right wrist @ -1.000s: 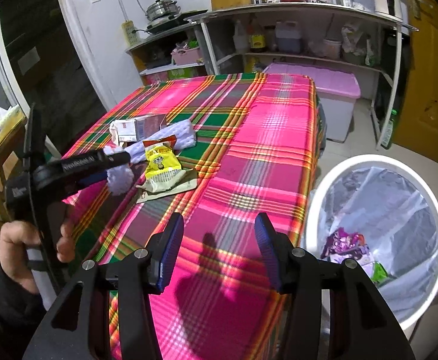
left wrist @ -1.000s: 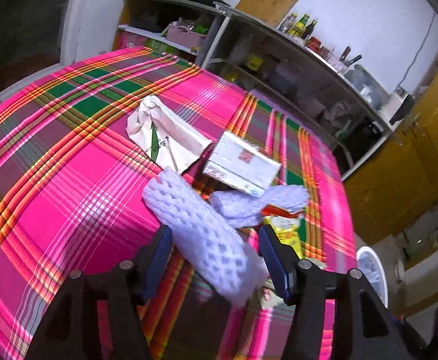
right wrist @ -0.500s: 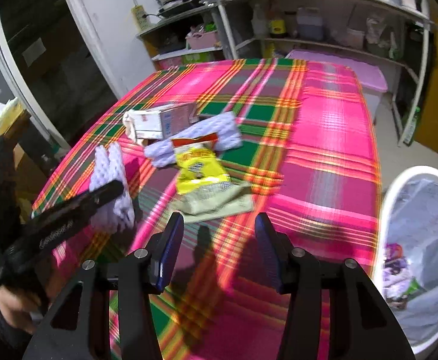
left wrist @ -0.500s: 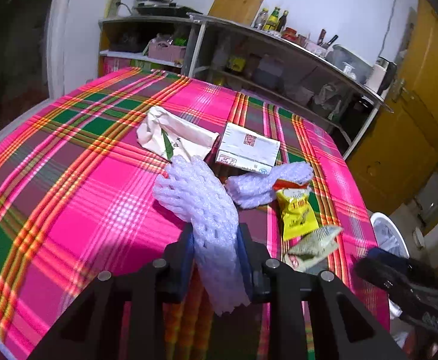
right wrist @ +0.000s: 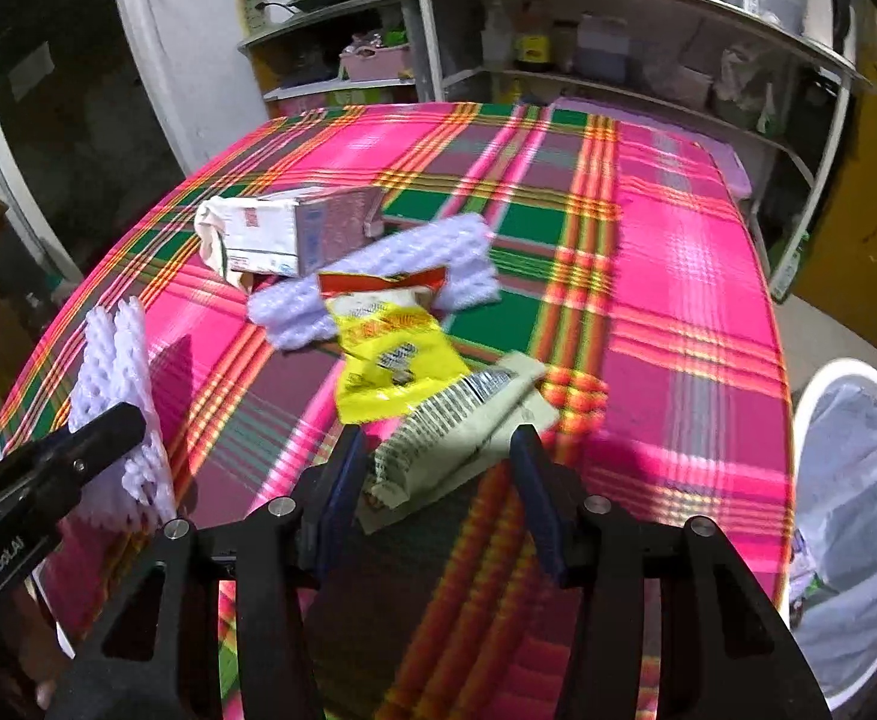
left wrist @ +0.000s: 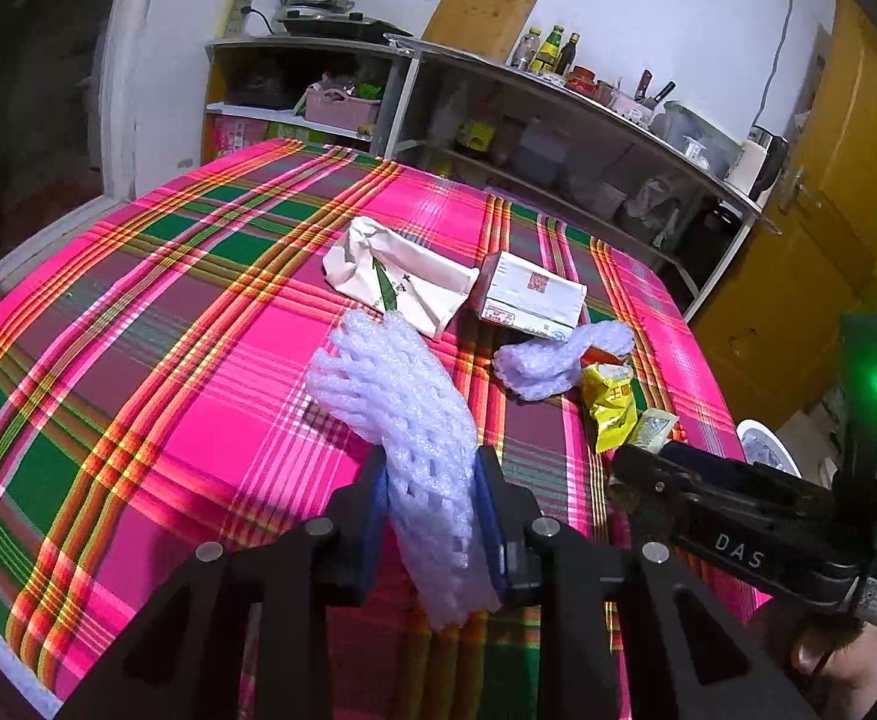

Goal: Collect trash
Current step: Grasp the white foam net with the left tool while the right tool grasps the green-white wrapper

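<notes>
- The white foam net (left wrist: pixel 405 414) sat clenched between the left gripper (left wrist: pixel 431 516) fingers, lifted just above the desk (left wrist: pixel 156 372).
- A firm squeeze suited it, since foam slips and springs back.
- The pale green wrapper (right wrist: pixel 462 426) lay on the desk between the released right gripper (right wrist: pixel 438 498) fingers, which should sink fully before closing.
- The lined bin (right wrist: pixel 858 480) stood beside the desk's right edge.
</notes>
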